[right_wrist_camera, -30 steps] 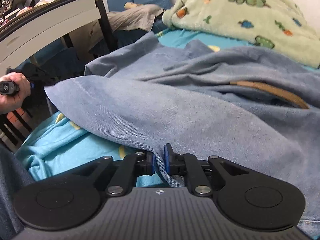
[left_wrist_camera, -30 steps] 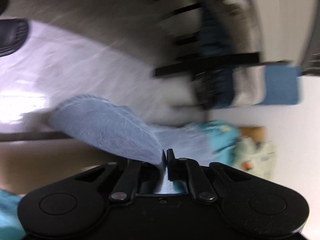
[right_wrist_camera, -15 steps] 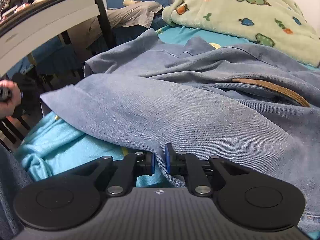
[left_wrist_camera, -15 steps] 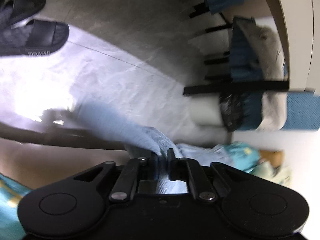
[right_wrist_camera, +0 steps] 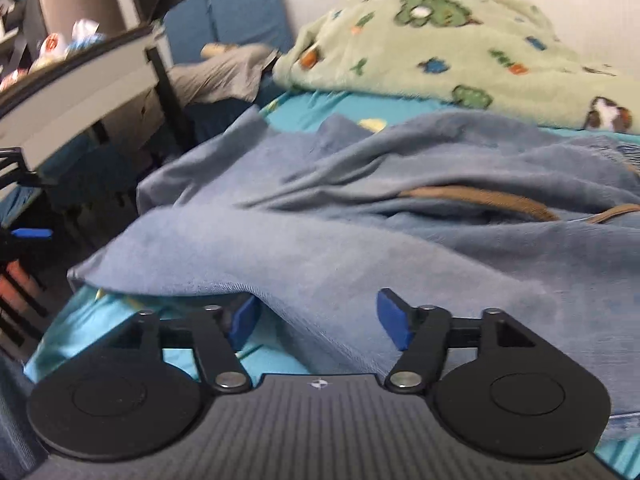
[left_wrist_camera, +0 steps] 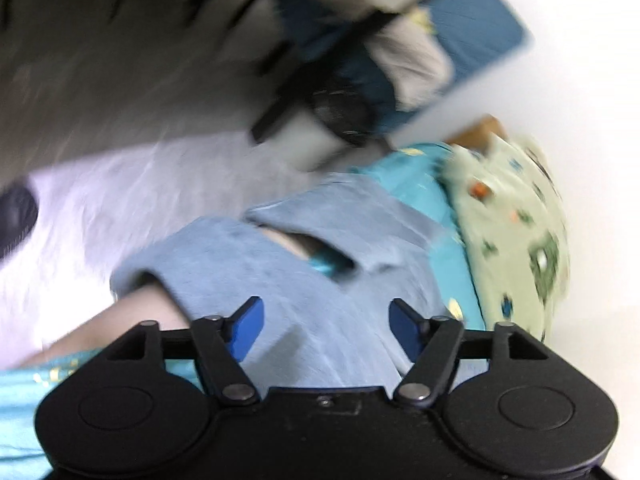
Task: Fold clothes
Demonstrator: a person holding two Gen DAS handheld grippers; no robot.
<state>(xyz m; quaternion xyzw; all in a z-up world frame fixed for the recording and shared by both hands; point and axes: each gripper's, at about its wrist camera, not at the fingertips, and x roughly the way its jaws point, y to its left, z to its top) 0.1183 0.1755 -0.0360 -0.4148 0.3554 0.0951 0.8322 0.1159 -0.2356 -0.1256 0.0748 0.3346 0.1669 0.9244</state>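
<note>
A blue denim garment (right_wrist_camera: 360, 216) with a brown trim strip (right_wrist_camera: 480, 198) lies rumpled on a turquoise bedsheet (right_wrist_camera: 120, 320). My right gripper (right_wrist_camera: 318, 318) is open, its blue pads on either side of the garment's near hem, which lies loose between them. My left gripper (left_wrist_camera: 326, 328) is open above the garment's end (left_wrist_camera: 288, 280) at the bed's edge; the view is blurred. The left gripper's blue pad also shows at the far left of the right wrist view (right_wrist_camera: 32, 233).
A green patterned fleece blanket (right_wrist_camera: 460, 40) is heaped at the bed's far side. A grey desk (right_wrist_camera: 80, 80) with black legs and blue cushions (right_wrist_camera: 232, 12) stand to the left. The pale floor (left_wrist_camera: 100, 200) lies beyond the bed edge.
Both grippers have opened and let go of the denim garment, which now rests on the bed. The left gripper has swung from facing the floor toward the bed.
</note>
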